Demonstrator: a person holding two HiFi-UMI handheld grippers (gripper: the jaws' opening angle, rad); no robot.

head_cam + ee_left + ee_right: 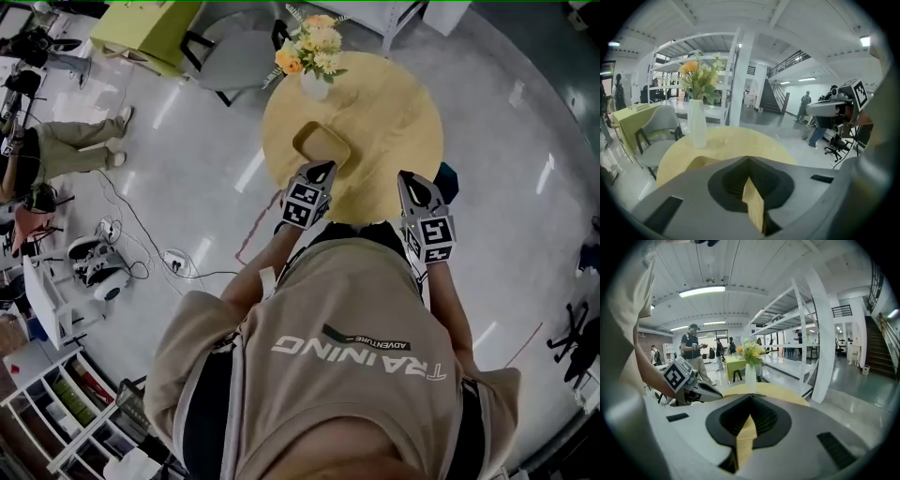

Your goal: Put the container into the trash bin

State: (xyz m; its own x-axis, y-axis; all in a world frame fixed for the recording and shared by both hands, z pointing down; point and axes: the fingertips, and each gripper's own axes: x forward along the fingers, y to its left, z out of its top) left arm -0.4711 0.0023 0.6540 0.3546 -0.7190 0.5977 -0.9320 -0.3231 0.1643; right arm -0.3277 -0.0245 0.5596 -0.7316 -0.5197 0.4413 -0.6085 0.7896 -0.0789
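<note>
Container: a shallow, tan, rectangular tray that lay empty on the round wooden table, at upper centre of the head view and below the vase of flowers. The left gripper pointed at its near edge from just beside it. The right gripper hung over the table's lower right rim, well apart from the tray.

Both gripper views showed the 2 jaws of each tool closed together on nothing. Only a sliver of table showed behind the left gripper and the right gripper. In the left gripper view a corner of the container peeked over the tool's body.

Judged stage: approach, with no grasp made. No trash bin could be identified; a dark object at the table's right edge was too hidden to name.

Likely faults from here:
- Closed jaws advanced as they stood would shove the tray toward the vase rather than take it.
- A pinch on 1 thin rim could let the tray tilt or slip while carried.
- With the bin unseen, the drop could miss it
</note>
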